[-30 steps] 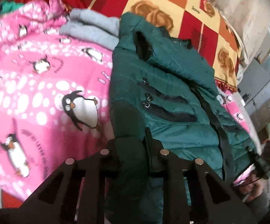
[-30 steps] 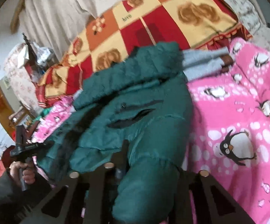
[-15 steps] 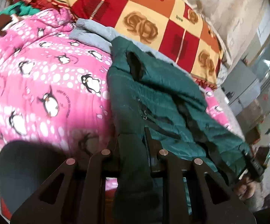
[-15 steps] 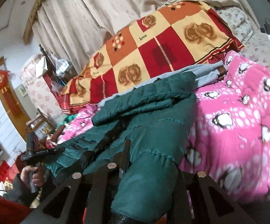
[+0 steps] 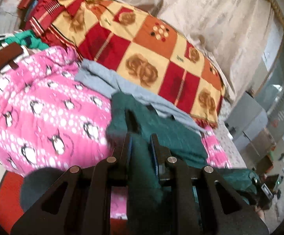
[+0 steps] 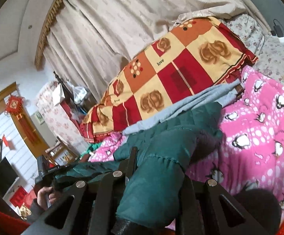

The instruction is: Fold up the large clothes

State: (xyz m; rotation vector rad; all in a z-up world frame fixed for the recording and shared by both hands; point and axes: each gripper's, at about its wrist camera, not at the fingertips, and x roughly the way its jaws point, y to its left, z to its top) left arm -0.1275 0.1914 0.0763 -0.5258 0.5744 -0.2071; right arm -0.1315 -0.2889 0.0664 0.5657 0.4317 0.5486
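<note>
A dark green puffer jacket [image 5: 167, 131] lies across the bed's near edge on the pink penguin quilt [image 5: 44, 113]. My left gripper [image 5: 141, 143] is shut on a fold of the jacket, which runs down between its fingers. In the right wrist view the jacket [image 6: 173, 137] bulges over my right gripper [image 6: 157, 156], which is shut on a thick sleeve or hem; its right finger is hidden by cloth. The other hand-held gripper [image 6: 49, 173] shows at lower left, also holding jacket cloth.
A grey garment [image 5: 110, 82] lies behind the jacket. A red, orange and yellow checked blanket [image 5: 142, 45] is heaped at the back before beige curtains [image 6: 112, 25]. Grey cabinets [image 5: 248, 117] stand to the right. A doorway and a television [image 6: 2, 176] are at left.
Both grippers have drawn back and down off the bed edge, pulling the green jacket toward me. More curtain and room show; less of the jacket lies on the quilt.
</note>
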